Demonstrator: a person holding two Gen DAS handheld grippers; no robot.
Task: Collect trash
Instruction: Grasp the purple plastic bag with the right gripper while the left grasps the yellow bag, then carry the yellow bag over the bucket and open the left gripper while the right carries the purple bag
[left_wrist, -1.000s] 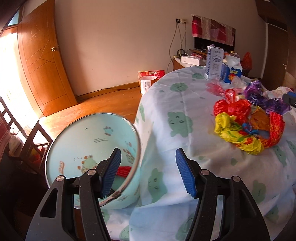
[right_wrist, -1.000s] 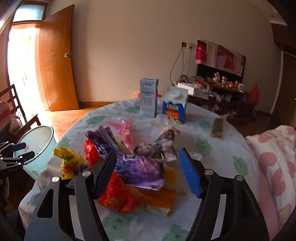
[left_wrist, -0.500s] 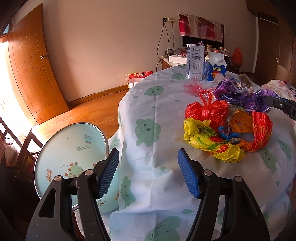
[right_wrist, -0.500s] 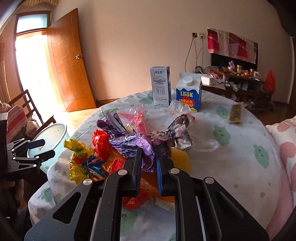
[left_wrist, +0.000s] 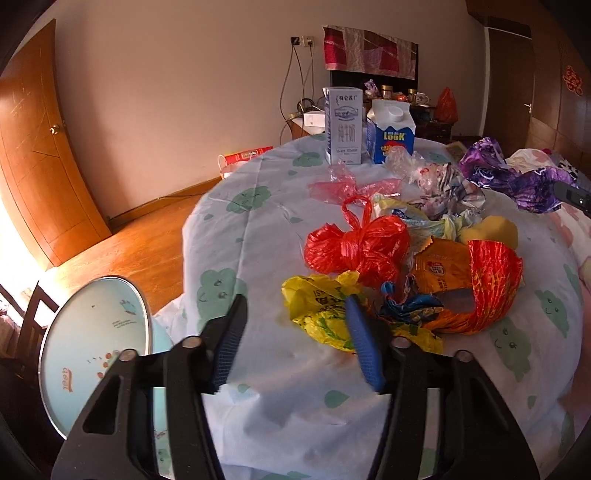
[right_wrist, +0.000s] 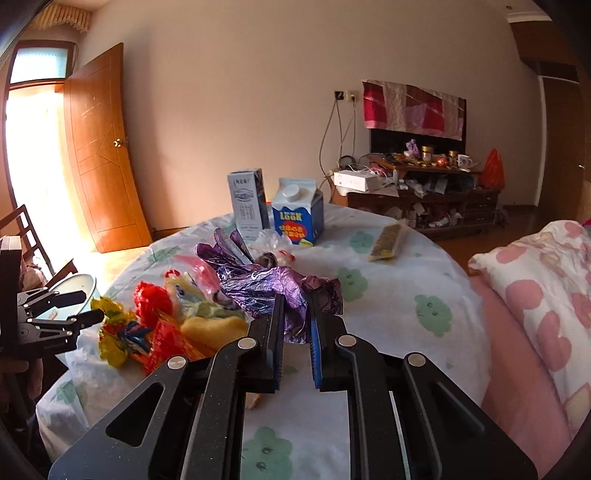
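Observation:
A pile of crumpled trash lies on the round table: a red bag (left_wrist: 354, 247), a yellow bag (left_wrist: 321, 306) and an orange wrapper (left_wrist: 443, 273). My left gripper (left_wrist: 295, 301) hovers at the pile's near edge. Its jaws are closing, its right fingertip is at the yellow bag, and mostly bare cloth shows between the fingers. My right gripper (right_wrist: 296, 299) is shut on a purple foil wrapper (right_wrist: 266, 284), which hangs off the pile's far side. The purple wrapper (left_wrist: 517, 181) also shows in the left wrist view. A pale blue bin (left_wrist: 92, 350) stands beside the table, down at the left.
Two cartons, a grey one (left_wrist: 343, 125) and a blue one (left_wrist: 391, 136), stand at the table's (left_wrist: 258, 236) far side. A flat snack packet (right_wrist: 388, 242) lies on the cloth. Pink flowered bedding (right_wrist: 535, 295) borders the table on the right. A cluttered sideboard (right_wrist: 424, 199) stands at the wall.
My right gripper has shut on the purple wrapper and drawn it away from the pile. My left gripper swung from above the bin toward the pile, and its jaws narrowed.

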